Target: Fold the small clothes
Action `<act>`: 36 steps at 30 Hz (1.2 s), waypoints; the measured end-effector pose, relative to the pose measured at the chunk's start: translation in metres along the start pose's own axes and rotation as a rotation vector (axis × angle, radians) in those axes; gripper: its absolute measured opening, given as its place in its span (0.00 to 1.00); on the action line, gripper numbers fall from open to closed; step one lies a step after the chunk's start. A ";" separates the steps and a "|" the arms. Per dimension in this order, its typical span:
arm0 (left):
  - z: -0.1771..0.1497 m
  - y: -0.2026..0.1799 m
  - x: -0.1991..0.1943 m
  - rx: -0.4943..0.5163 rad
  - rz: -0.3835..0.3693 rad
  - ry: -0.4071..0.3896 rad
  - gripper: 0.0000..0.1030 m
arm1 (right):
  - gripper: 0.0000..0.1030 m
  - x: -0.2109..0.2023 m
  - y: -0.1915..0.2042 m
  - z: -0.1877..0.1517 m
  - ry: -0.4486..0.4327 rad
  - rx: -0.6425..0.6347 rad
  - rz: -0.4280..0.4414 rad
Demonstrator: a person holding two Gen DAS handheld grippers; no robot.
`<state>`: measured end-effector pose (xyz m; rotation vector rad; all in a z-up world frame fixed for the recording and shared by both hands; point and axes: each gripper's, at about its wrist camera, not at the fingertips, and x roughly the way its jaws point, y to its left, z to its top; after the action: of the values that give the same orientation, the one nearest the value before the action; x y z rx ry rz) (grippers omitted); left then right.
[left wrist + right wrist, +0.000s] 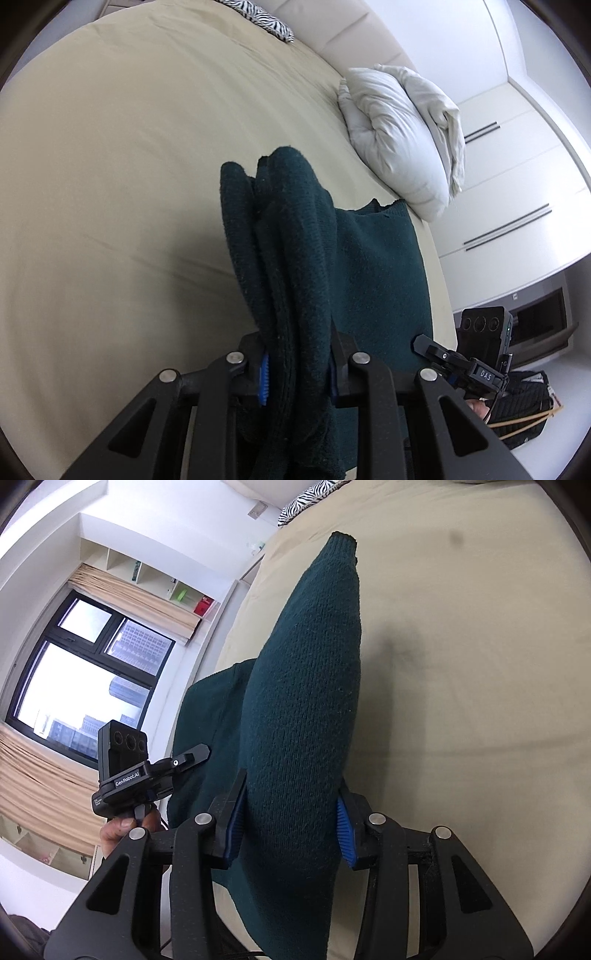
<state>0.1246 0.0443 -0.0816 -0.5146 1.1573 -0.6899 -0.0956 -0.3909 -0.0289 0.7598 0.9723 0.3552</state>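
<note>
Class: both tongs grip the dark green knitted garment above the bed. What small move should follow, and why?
Probably lower both tongs, left and right, together to lay the dark green knitted garment flat on the beige bedsheet; it hangs bunched, part already resting there.

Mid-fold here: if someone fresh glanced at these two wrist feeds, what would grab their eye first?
The dark green knit garment dominates both views: the right gripper is clamped on a bulging fold of it, and the left gripper pinches bunched layers, all lifted above the beige bedsheet. Next comes the crumpled white pillow at the bed's far right edge in the left wrist view.
</note>
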 end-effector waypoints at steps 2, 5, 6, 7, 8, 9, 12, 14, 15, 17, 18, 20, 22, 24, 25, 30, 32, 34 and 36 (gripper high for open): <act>-0.013 -0.005 0.000 0.006 -0.006 0.008 0.24 | 0.38 -0.011 -0.001 -0.014 -0.015 0.010 0.002; -0.029 -0.010 0.002 0.003 -0.015 0.020 0.24 | 0.38 -0.023 -0.001 -0.031 -0.026 0.020 0.003; -0.035 -0.009 0.003 -0.003 -0.019 0.026 0.24 | 0.38 -0.026 -0.001 -0.035 -0.028 0.024 0.003; -0.039 -0.010 0.005 -0.007 -0.020 0.028 0.24 | 0.38 -0.030 -0.002 -0.038 -0.029 0.028 0.000; -0.041 -0.011 0.008 -0.009 -0.018 0.030 0.24 | 0.38 -0.033 -0.003 -0.040 -0.029 0.029 -0.003; -0.045 -0.009 0.010 -0.011 -0.015 0.033 0.24 | 0.38 -0.035 -0.005 -0.044 -0.027 0.035 -0.004; -0.050 -0.004 0.021 -0.029 -0.010 0.048 0.24 | 0.38 -0.027 -0.001 -0.051 -0.017 0.048 -0.013; -0.056 0.006 0.031 -0.053 -0.001 0.068 0.24 | 0.38 -0.023 -0.005 -0.056 -0.010 0.060 -0.026; -0.059 0.011 0.035 -0.064 0.012 0.073 0.24 | 0.38 -0.017 -0.007 -0.058 -0.005 0.072 -0.033; -0.065 0.018 0.040 -0.085 0.014 0.077 0.25 | 0.38 -0.010 -0.020 -0.066 0.006 0.108 -0.047; -0.068 0.023 0.041 -0.102 -0.002 0.076 0.25 | 0.38 -0.009 -0.028 -0.070 0.006 0.126 -0.045; -0.071 0.030 0.041 -0.121 -0.023 0.074 0.26 | 0.38 -0.008 -0.042 -0.077 0.001 0.177 -0.004; -0.071 0.032 0.043 -0.126 -0.029 0.073 0.26 | 0.38 -0.004 -0.042 -0.081 -0.005 0.187 0.010; -0.070 0.033 0.044 -0.127 -0.032 0.073 0.27 | 0.38 -0.002 -0.041 -0.082 -0.008 0.184 0.012; -0.071 0.034 0.044 -0.127 -0.033 0.073 0.27 | 0.38 -0.001 -0.038 -0.084 -0.007 0.184 0.013; -0.071 0.036 0.046 -0.134 -0.045 0.070 0.30 | 0.39 0.000 -0.039 -0.084 -0.009 0.193 0.027; -0.072 0.038 0.046 -0.137 -0.052 0.069 0.31 | 0.39 0.004 -0.040 -0.082 -0.010 0.195 0.029; -0.072 0.037 0.045 -0.136 -0.053 0.068 0.31 | 0.39 -0.005 -0.046 -0.079 -0.007 0.197 0.029; -0.073 0.036 0.043 -0.130 -0.049 0.066 0.31 | 0.40 -0.013 -0.053 -0.079 -0.007 0.200 0.031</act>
<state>0.0737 0.0371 -0.1582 -0.6353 1.2604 -0.6803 -0.1724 -0.4025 -0.0862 0.9574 1.0001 0.2844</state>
